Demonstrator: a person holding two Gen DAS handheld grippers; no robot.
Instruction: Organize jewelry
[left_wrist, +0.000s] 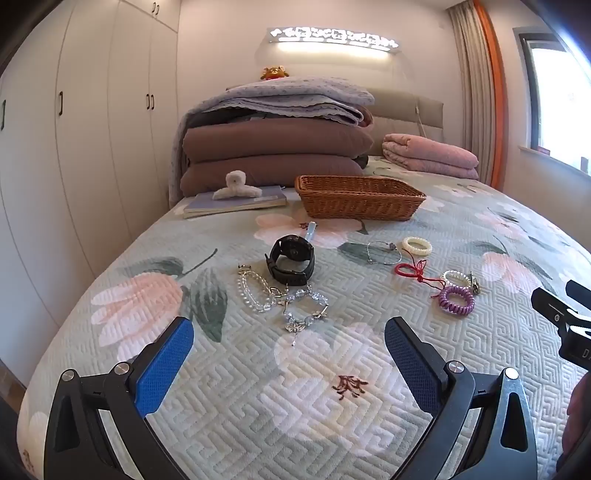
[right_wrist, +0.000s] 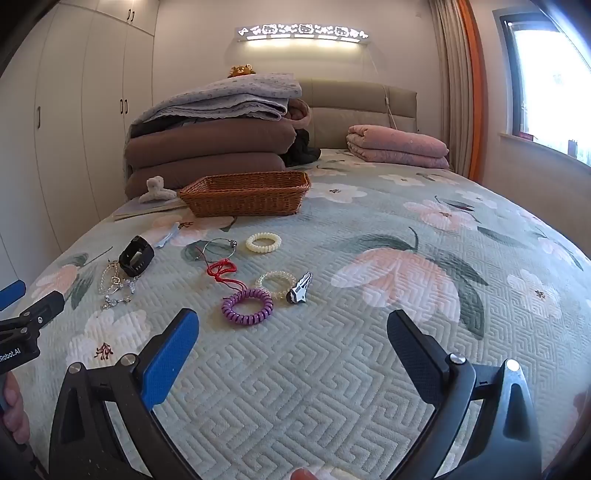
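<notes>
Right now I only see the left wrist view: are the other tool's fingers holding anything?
Observer: No. The right gripper has its fingers wide apart, only the floral quilted bedspread between them.
Operator: What's the shiny thing by the purple spiral hair tie?
Observer: A silver-white toothed hair clip, touching the clear beaded bracelet.
Operator: What lies nearest those fingers?
Observer: That purple tie, just ahead of the blue finger.

Bright daylight pours from the blown-out window (left_wrist: 561, 99) on the right; a glowing white wall lamp strip (right_wrist: 301, 35) adds warmth above the headboard. Shadows stay soft. Fisheye bends the edges, corners vignette dark.
</notes>
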